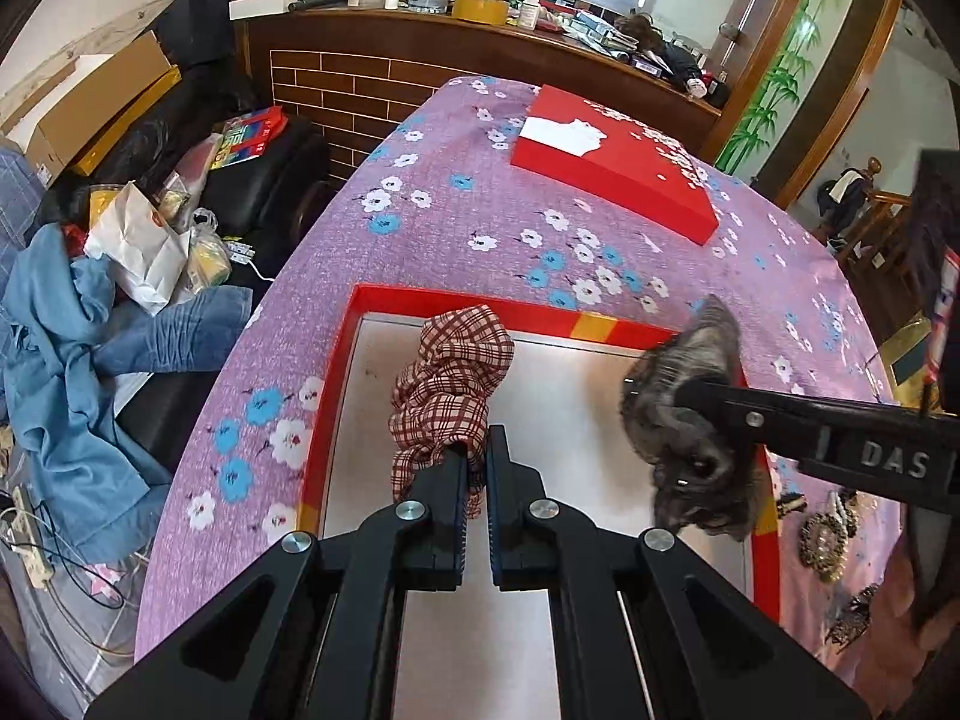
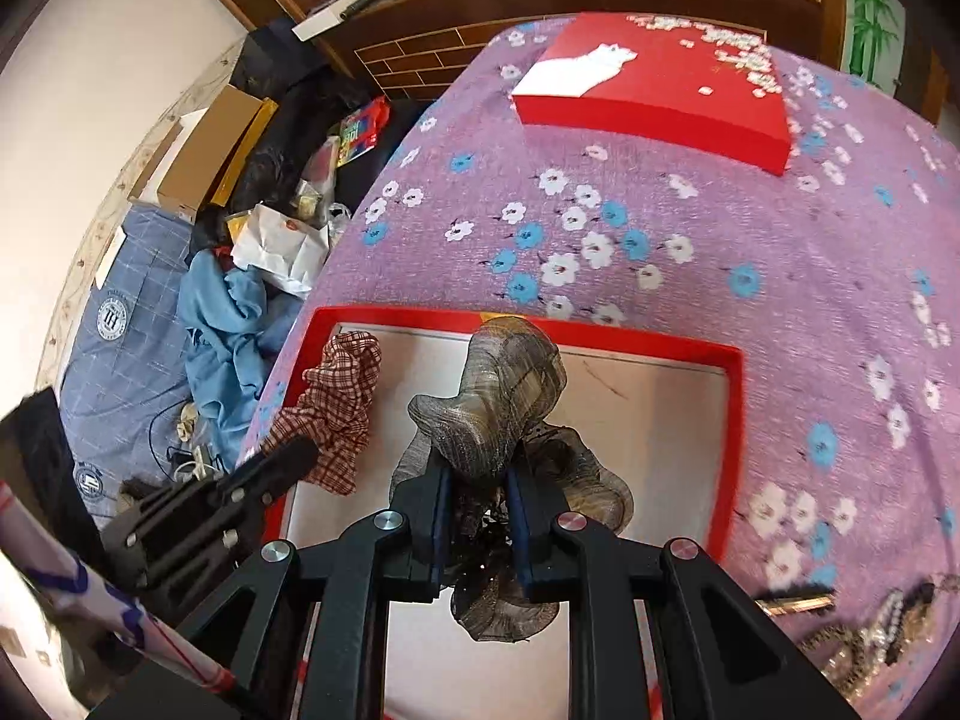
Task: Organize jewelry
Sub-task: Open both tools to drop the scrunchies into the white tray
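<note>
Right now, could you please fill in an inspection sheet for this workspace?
Surface: purple floral tablecloth.
Job's things: open red box with pale floor; red lid lying apart, farther back; plaid scrunchie and grey mesh hair bow over the box.
Clutter: loose ornaments on the cloth right of the box.
Grippers: left gripper shut on plaid scrunchie; right gripper shut on grey mesh hair bow.
Cables: power strip and wires on the floor, left.
Surroundings: blue garment, bags, cardboard boxes, crowded wooden counter.
</note>
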A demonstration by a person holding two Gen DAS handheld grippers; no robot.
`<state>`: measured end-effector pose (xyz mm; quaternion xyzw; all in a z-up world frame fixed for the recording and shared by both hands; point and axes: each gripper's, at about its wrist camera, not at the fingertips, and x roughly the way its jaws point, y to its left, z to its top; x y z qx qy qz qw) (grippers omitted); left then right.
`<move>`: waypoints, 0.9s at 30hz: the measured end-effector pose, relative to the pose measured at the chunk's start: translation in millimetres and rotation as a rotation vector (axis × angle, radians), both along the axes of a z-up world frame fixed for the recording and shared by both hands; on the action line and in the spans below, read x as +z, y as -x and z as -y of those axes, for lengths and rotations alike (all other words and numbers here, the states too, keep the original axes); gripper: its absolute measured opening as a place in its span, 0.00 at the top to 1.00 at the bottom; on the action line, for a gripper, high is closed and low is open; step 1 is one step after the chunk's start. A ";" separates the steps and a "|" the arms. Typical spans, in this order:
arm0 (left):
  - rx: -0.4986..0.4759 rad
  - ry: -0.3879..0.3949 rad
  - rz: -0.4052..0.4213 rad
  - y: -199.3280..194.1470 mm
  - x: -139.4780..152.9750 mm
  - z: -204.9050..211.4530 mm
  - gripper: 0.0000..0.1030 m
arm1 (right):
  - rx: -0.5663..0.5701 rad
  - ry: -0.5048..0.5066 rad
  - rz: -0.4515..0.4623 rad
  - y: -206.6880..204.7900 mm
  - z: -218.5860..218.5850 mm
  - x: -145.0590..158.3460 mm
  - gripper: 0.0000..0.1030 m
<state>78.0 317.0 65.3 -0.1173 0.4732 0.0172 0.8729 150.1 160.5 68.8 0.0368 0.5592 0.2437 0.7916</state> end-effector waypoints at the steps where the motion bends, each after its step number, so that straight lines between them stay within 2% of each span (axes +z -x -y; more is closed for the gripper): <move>1: 0.003 0.003 0.001 -1.7 -1.0 -0.8 0.95 | -0.004 -0.001 -0.003 -5.0 -3.6 -4.0 0.80; 8: -0.003 0.004 -0.007 -7.1 -10.2 1.4 0.95 | -0.023 -0.001 -0.015 -24.2 -10.5 -18.9 0.76; 9: -0.008 0.005 -0.003 -7.0 -11.2 2.7 0.95 | -0.024 0.001 -0.013 -25.2 -11.4 -19.3 0.73; 11: -0.012 0.005 -0.007 -7.9 -12.7 4.2 0.91 | -0.026 0.007 -0.013 -28.1 -10.7 -18.7 0.60; 12: -0.010 0.006 -0.008 -7.5 -12.6 4.2 0.83 | -0.027 0.004 -0.014 -28.3 -10.0 -17.5 0.55; 13: -0.007 0.010 -0.005 -6.7 -11.9 3.8 0.70 | -0.027 -0.012 -0.020 -28.9 -7.2 -15.1 0.44; 14: -0.003 0.013 -0.001 -6.3 -10.8 3.3 0.63 | -0.026 -0.020 -0.021 -28.6 -5.4 -13.7 0.40; 15: 0.005 0.012 0.011 -4.7 -8.4 2.7 0.59 | -0.029 -0.027 -0.018 -28.5 -2.3 -11.1 0.40; 21: 0.020 0.058 0.041 2.1 7.7 1.8 0.59 | -0.051 -0.092 -0.001 -20.3 18.1 11.9 0.40; 27: -0.030 0.062 0.067 29.8 20.4 23.1 0.59 | -0.054 -0.140 0.030 21.9 55.6 32.9 0.40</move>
